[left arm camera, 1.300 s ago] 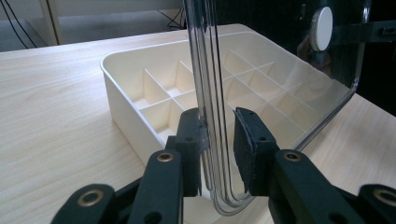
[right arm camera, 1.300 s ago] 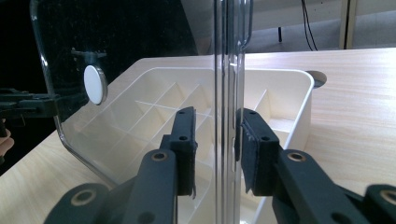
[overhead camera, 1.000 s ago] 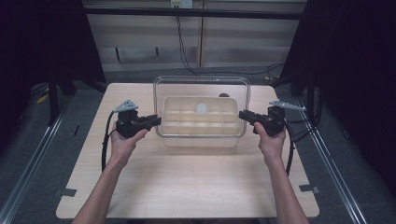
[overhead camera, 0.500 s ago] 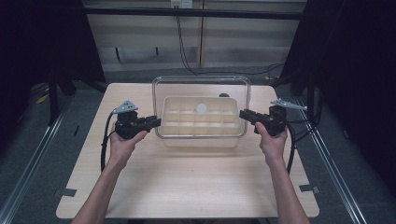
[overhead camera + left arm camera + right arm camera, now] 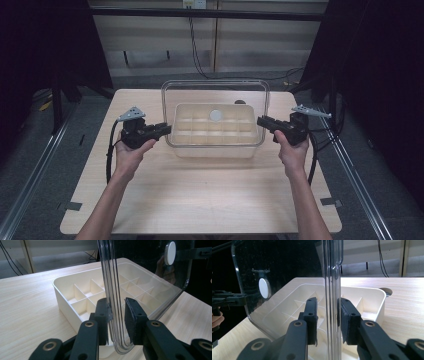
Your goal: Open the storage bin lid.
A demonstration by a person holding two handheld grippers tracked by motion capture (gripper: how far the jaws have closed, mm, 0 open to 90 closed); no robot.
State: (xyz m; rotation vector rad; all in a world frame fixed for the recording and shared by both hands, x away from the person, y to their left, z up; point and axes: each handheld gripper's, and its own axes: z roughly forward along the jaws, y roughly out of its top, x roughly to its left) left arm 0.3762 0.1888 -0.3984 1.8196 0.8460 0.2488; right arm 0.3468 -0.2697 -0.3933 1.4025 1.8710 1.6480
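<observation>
Clear lid [image 5: 215, 95] stands upright on edge over the cream divided tray [image 5: 216, 131], which sits mid-table on the wooden table [image 5: 200, 195], toward the far side. The lid's lower edge is down by the tray's near long wall, seen from the high view; whether it rests on the tray rim I can't tell. The lid has a round white knob [image 5: 215, 115] near its middle. Left gripper [image 5: 162, 130] is at the lid's left edge and right gripper [image 5: 263, 122] at its right edge, both roughly level and pointing inward at each other. In the left gripper view, the jaws are closed in on the lid's edge [image 5: 113, 315]: the left pad is on the plastic, while the right pad looks just off it or barely touching, so it's hard to call. In the right gripper view, the lid edge [image 5: 332, 315] is likewise between the pads, which sit close on either side, with a slim gap visible on the left pad's side. So both are nearly fully closed with the lid pinched between. The tray compartments visible through the lid look bare. A hand wraps each gripper body, with the forearms coming in from the near edge of the table. Cables trail off both grippers.
</observation>
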